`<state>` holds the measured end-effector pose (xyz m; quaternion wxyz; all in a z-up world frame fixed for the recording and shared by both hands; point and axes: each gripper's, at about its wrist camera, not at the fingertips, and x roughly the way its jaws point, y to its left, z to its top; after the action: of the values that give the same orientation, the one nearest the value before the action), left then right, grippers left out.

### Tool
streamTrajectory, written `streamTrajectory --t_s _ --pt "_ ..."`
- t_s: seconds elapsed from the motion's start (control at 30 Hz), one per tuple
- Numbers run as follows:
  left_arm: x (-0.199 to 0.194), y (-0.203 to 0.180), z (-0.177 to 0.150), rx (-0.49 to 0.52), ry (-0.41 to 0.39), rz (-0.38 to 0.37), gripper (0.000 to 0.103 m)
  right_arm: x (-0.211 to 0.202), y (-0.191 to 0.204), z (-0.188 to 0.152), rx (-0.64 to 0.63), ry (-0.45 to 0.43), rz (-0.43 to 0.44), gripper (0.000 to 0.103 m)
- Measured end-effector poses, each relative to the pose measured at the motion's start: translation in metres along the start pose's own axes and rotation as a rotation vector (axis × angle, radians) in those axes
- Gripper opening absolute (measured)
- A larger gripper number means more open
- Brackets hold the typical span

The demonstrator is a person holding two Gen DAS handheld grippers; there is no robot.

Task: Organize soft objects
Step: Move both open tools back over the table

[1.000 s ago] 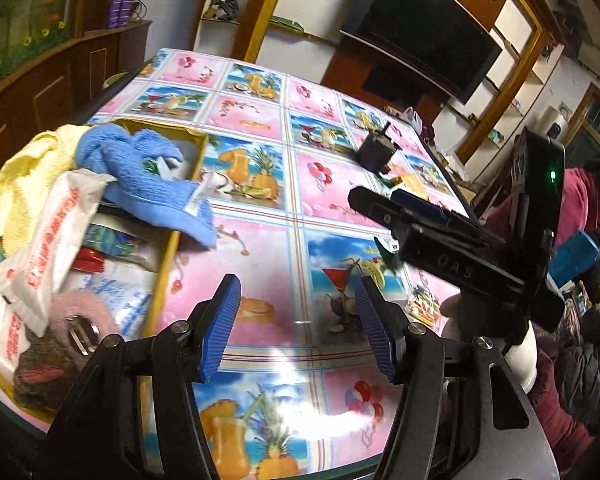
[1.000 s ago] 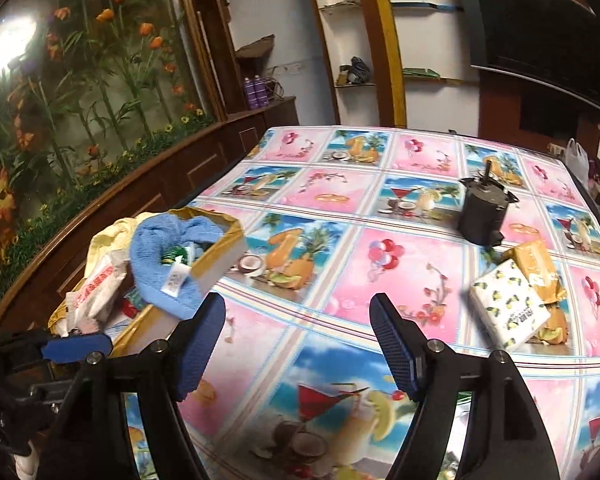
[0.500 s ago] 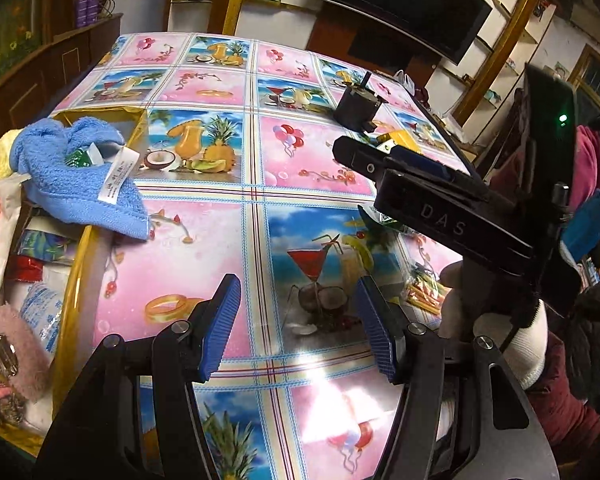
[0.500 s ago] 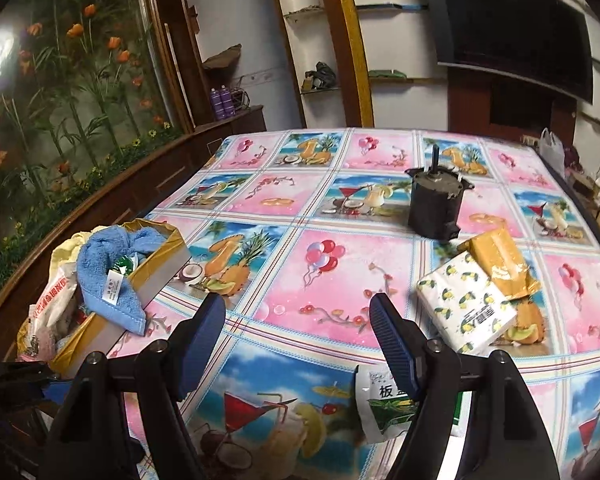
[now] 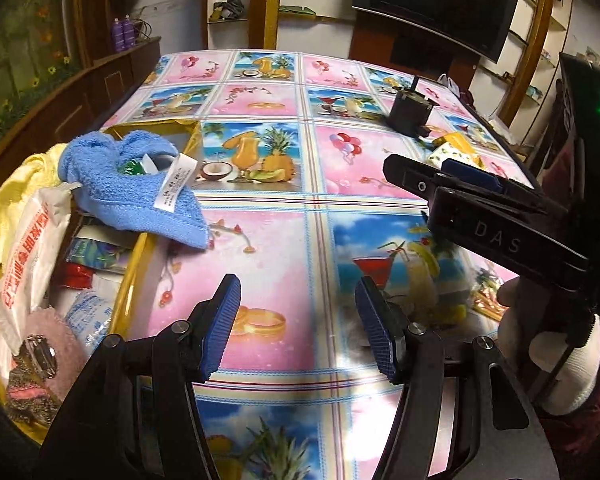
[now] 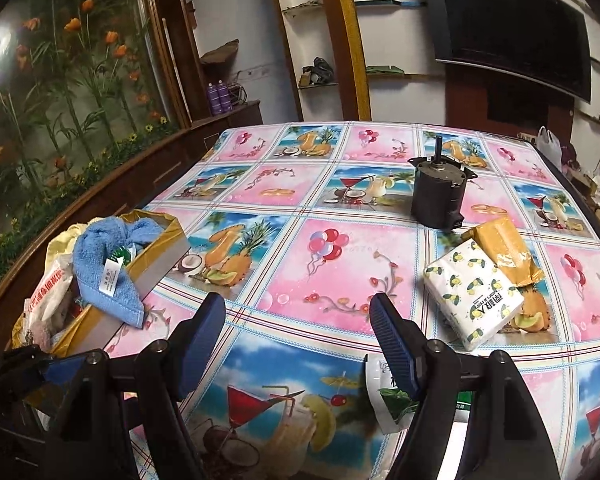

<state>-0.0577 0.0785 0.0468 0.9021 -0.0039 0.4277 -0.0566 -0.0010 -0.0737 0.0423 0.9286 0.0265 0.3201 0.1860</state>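
Blue towel (image 5: 140,196) draped over gold box (image 6: 156,256), fruit-print tablecloth (image 6: 320,280), shelved room

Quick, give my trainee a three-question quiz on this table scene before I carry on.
1. True or false: the blue towel lies wholly inside the box.
2. What stands beside the tissue pack: A motor, B kettle, C vase?
3. Fill in: both the left gripper and right gripper hold ____.

Key: 1 false, it drapes over the rim onto the table; 2 A; 3 nothing.
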Motion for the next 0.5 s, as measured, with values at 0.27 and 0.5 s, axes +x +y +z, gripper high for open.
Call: streamTrajectory --t_s 0.27,0.5 --pt "-0.0039 -0.0024 -0.0022 0.062 -0.064 0.168 0.060 0.0039 0.0010 -0.0021 -0.006 0.018 -0.009 0.075" --pt "0.0012 -0.0027 -0.0032 0.072 -0.047 0.205 0.060 0.0035 0.0018 -0.0030 -0.006 0.017 -0.006 0.075"
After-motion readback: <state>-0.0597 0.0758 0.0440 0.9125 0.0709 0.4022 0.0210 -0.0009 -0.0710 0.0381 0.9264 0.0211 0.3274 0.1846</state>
